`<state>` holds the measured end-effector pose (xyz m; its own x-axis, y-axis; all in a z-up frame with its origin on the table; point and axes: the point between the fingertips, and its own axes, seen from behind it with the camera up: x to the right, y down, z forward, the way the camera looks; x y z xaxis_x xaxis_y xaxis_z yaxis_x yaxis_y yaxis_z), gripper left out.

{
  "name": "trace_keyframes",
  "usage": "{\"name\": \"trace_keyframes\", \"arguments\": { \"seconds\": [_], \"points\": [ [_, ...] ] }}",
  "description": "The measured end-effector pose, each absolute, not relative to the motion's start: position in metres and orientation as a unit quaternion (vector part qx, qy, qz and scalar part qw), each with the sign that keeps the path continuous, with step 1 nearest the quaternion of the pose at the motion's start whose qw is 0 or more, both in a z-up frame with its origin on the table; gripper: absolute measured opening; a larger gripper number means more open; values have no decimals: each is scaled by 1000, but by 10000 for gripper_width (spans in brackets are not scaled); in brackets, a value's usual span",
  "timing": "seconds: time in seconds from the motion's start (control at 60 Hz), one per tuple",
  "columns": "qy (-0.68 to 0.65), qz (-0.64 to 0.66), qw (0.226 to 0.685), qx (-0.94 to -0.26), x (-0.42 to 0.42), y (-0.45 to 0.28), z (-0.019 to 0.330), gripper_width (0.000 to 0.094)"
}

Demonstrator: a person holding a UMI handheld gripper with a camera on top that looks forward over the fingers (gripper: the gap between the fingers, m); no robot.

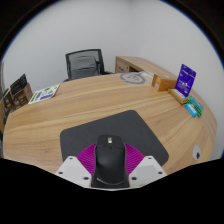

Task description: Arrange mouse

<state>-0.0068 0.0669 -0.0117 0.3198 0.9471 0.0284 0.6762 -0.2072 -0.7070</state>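
A black computer mouse (108,158) sits between my gripper's (109,150) two fingers, its scroll wheel pointing away from me. The magenta pads (86,156) press against both of its sides with no gap showing. The mouse hangs over the near edge of a dark grey mouse pad (110,128), which lies flat on the wooden table (90,105) just ahead of the fingers. Whether the mouse's underside touches the pad is hidden.
A black office chair (85,63) stands behind the table's far edge. Books (15,98) and a leaflet (43,95) lie far left. A purple box (187,75), a blue item (193,106) and a wooden tray (135,76) are on the right.
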Motion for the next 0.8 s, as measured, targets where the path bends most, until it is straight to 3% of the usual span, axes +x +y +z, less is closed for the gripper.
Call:
{"name": "trace_keyframes", "arguments": {
  "seconds": [0.1, 0.183, 0.217, 0.267, 0.3, 0.4, 0.617, 0.8],
  "points": [
    [-537, 222, 316, -750, -8, 64, -11, 386],
    [-542, 224, 309, -749, -6, 61, -13, 485],
    [-546, 222, 308, -747, -6, 60, -12, 592],
    [-552, 227, 314, -739, -6, 56, -5, 880],
    [-555, 224, 323, -733, -3, 57, 2, 834],
    [-555, 213, 339, -729, 17, 52, 33, 859],
    [-560, 224, 364, -710, 113, -13, 141, 851],
    [-567, 236, 356, -704, 203, -79, 198, 854]
  ]
}}
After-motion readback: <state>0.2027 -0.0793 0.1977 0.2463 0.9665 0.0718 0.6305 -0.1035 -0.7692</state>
